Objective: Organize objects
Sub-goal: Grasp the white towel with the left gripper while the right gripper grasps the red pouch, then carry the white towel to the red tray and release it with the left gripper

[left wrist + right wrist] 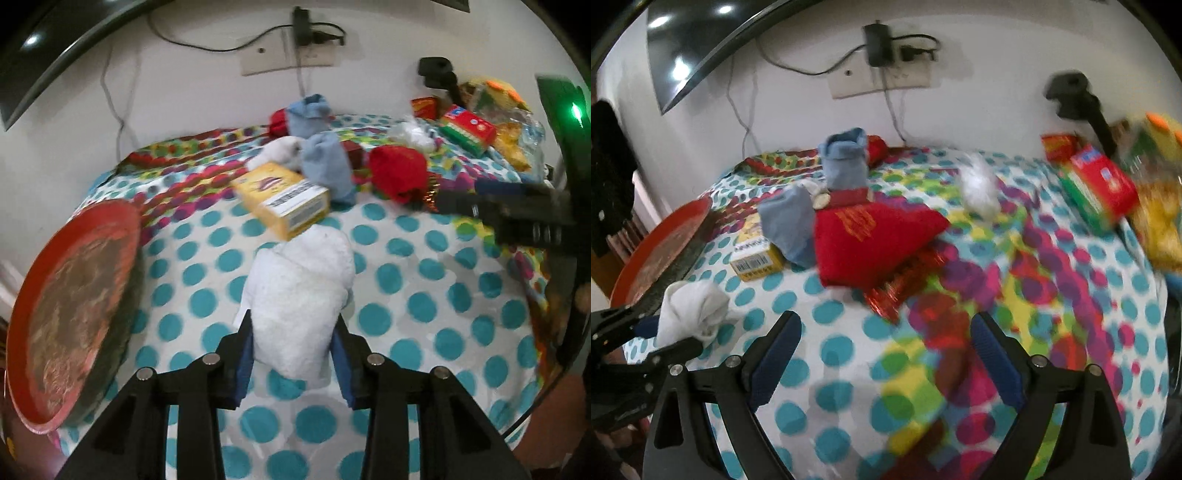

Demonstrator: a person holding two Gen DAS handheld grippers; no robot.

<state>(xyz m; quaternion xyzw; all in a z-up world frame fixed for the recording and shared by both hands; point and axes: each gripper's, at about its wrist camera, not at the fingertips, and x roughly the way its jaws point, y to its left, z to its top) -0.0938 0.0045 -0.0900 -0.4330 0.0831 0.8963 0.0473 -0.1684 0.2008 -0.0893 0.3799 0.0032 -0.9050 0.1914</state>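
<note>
My left gripper clamps a white sock bundle above the dotted cloth; my right gripper hangs wide open, empty, near a red pouch.

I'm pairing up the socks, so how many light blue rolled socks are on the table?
2. One blue sock stands upright toward the back near the wall; the other blue sock leans beside the yellow box, left of the red pouch. More may be hidden behind the pile.

Black jaws; blue pads; silver screws
</note>
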